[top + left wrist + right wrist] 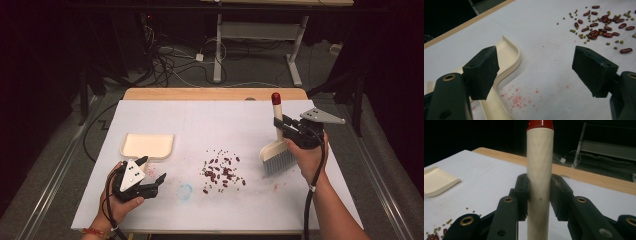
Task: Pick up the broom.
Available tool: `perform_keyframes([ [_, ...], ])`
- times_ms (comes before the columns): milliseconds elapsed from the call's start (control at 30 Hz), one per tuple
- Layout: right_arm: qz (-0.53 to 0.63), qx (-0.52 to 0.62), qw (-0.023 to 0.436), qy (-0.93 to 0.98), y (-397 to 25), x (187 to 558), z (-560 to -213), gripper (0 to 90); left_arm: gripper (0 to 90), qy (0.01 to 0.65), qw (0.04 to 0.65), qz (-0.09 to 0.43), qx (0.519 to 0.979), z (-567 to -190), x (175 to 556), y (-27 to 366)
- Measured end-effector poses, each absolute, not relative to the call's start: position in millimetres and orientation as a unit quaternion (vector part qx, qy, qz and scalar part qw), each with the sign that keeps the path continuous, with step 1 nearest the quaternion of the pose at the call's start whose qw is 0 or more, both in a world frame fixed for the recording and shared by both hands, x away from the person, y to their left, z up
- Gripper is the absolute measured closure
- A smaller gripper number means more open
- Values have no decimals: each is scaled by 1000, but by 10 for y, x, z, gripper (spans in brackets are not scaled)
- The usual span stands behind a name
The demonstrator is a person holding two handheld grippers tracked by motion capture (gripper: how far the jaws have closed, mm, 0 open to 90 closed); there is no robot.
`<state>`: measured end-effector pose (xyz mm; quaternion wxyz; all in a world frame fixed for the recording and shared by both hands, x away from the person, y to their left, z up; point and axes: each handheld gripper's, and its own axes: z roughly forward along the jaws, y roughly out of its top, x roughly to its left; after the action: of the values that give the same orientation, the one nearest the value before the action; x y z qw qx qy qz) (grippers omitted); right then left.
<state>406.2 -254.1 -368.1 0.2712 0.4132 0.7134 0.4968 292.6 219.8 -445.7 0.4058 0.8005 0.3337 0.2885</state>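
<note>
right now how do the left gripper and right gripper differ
The left gripper is open, jaws spread and holding nothing; the right gripper is shut on the brush handle. The left hangs beside the cream dustpan, left of the spilled beans; the right holds the brush's bristles down at the table, right of the beans. Both have black jaws and a grey plate on top.

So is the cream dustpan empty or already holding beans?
Empty: the dustpan shows a bare cream inside, and the beans lie scattered on the table.
</note>
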Motion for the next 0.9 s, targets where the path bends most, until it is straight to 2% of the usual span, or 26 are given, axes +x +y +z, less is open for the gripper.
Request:
perform_keyframes([
  [900,536,357,259,720,-1834,4182,-3554,703,198,332,399,285,806,-4491,2887,2229],
])
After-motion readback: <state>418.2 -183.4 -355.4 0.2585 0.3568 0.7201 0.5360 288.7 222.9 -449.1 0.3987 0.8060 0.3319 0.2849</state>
